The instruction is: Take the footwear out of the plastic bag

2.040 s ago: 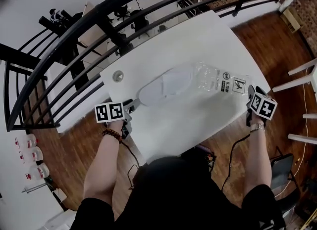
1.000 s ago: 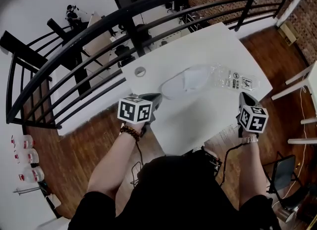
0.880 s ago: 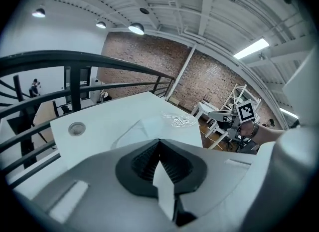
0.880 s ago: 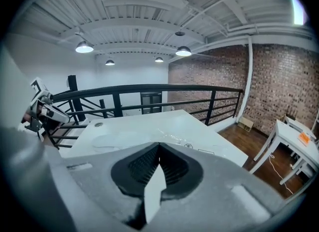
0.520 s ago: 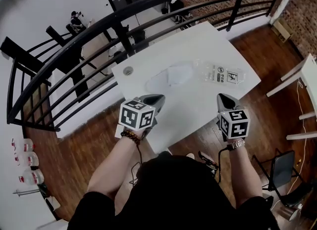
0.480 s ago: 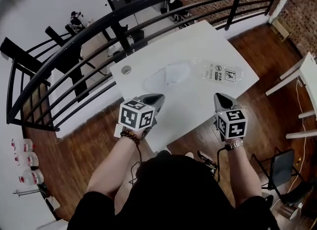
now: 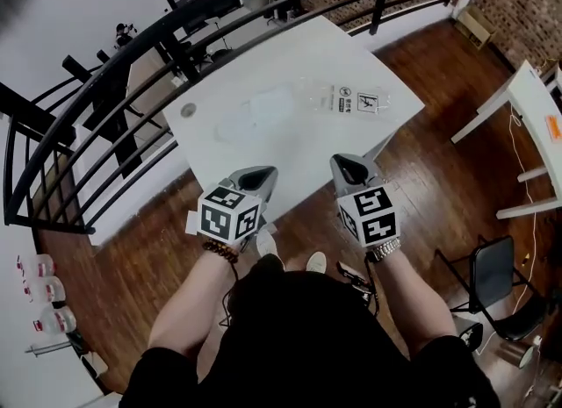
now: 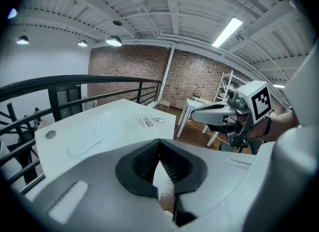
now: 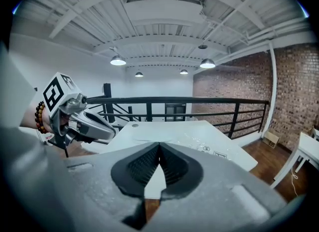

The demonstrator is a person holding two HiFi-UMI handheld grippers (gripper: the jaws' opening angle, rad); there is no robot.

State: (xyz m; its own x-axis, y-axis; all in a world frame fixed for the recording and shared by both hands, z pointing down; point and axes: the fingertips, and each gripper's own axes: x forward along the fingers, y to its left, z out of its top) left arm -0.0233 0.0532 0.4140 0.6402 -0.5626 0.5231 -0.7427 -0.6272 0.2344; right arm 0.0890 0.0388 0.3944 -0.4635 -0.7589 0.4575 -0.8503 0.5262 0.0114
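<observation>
The left gripper (image 7: 256,172) and right gripper (image 7: 349,162) are held side by side near the table's (image 7: 290,147) edge, angled slightly downward. Both are kept closed on nothing.

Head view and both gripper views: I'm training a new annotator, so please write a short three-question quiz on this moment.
1. True or false: the footwear lies on the white table.
2. The plastic bag lies: A) on the white table; B) on the wooden floor; C) over the railing.
3. Fill in: the left hand-held gripper and the right hand-held gripper both have their jaws ____.
Key: 1 true; 2 A; 3 shut, with nothing between them.
</observation>
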